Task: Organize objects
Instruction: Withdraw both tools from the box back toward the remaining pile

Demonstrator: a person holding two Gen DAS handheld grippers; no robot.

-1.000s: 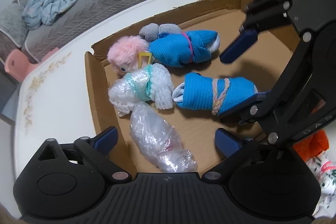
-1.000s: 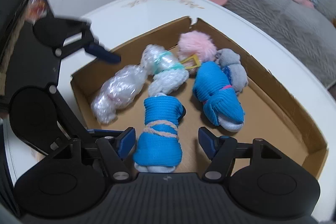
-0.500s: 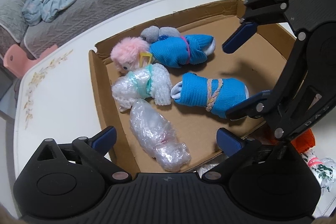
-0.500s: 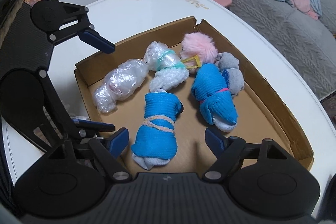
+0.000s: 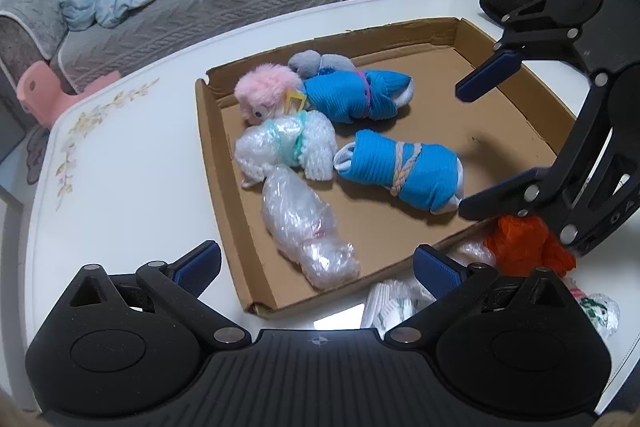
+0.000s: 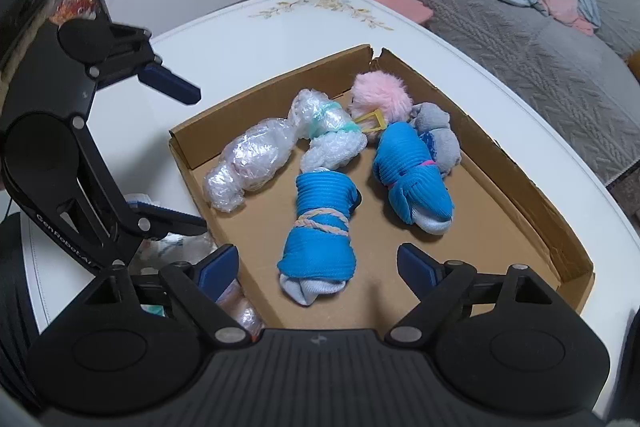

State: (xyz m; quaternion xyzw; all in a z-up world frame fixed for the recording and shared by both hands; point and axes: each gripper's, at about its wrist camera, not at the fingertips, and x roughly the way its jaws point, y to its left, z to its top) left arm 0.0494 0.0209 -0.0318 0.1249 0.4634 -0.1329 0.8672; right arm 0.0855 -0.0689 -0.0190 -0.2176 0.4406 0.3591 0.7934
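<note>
The rope-tied blue sock roll (image 6: pixel 318 227) lay in the cardboard tray (image 6: pixel 532 223) near its front edge, released — the right gripper (image 6: pixel 318 267) had just been opening, straddling it without contact. The left gripper (image 5: pixel 316 263) hung spread over the white counter (image 5: pixel 132 163).

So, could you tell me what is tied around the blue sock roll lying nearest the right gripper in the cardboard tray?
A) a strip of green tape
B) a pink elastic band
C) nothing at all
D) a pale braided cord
D: the blue sock roll in front of the open right gripper has a pale braided cord wrapped around its middle, inside the cardboard tray.
</note>
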